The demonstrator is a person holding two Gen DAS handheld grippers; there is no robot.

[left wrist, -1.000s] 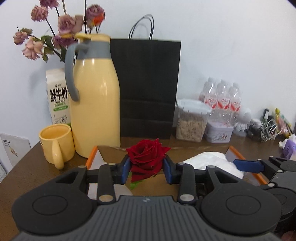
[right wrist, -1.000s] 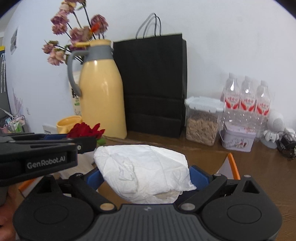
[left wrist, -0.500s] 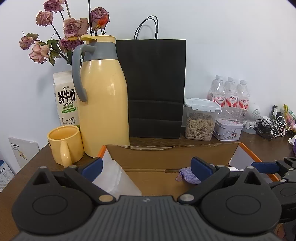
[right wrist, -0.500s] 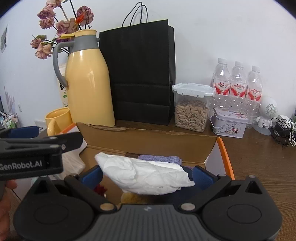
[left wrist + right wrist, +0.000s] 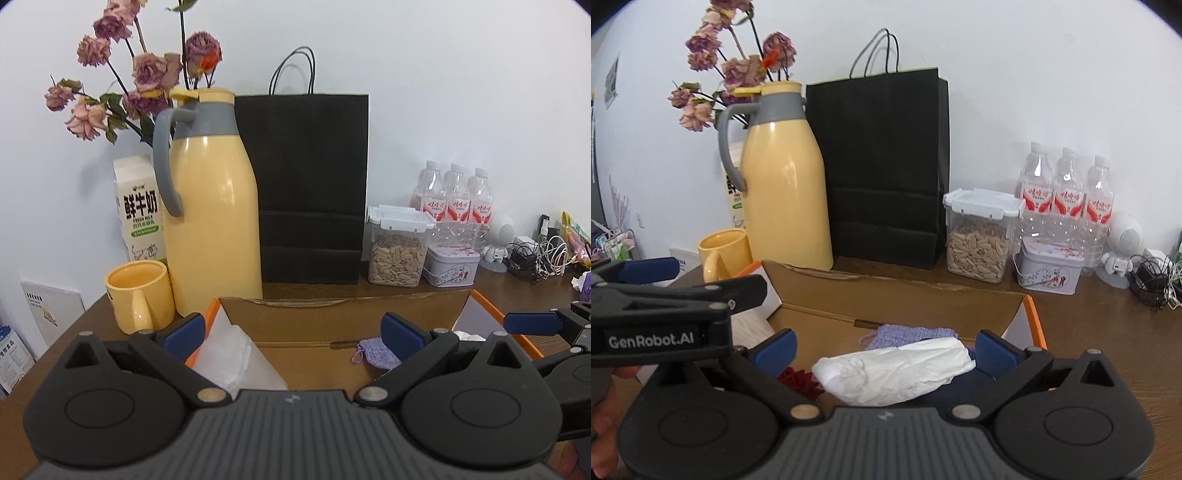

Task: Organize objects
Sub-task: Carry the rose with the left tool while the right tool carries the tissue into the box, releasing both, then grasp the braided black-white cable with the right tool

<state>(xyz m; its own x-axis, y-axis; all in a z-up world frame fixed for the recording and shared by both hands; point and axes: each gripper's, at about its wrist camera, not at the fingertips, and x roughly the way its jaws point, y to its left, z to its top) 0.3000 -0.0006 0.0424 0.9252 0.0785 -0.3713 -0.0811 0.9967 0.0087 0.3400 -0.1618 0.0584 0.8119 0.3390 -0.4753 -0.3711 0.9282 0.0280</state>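
White tissue wad (image 5: 897, 373) lies crosswise between your right claw (image 5: 884, 350) pads, spread wide, not pinching; it sits in the cardboard box (image 5: 897, 295), rose (image 5: 798, 380) left, purple pouch (image 5: 905, 334) behind. Left claw (image 5: 291, 332) also apart, empty. Right is nearer.

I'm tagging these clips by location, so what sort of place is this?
Probably a home or small office: a wooden table against a white wall, holding a yellow thermos jug, a milk carton and water bottles.
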